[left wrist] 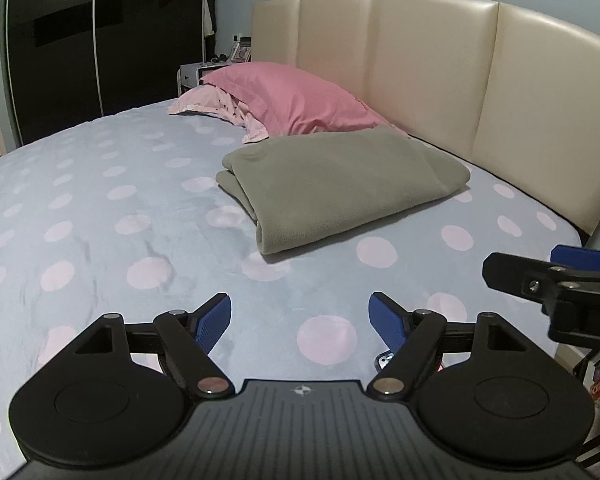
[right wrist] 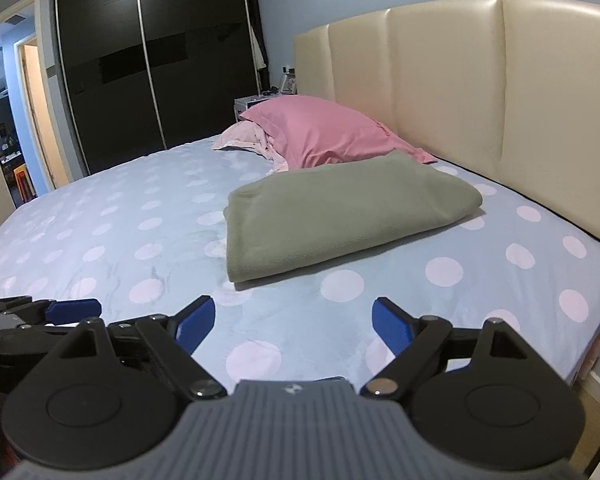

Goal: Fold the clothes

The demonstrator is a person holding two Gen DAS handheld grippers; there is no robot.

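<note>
Both hand-held grippers, left (left wrist: 300, 318) and right (right wrist: 293, 322), gape empty before folded green garment (left wrist: 340, 184) on bed (left wrist: 100, 208).

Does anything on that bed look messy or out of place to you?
Nothing much. The olive-green garment lies folded on the dotted sheet, its layers slightly uneven at the near corner. Behind it, a paler pillow pokes out from under the pink pillow.
</note>
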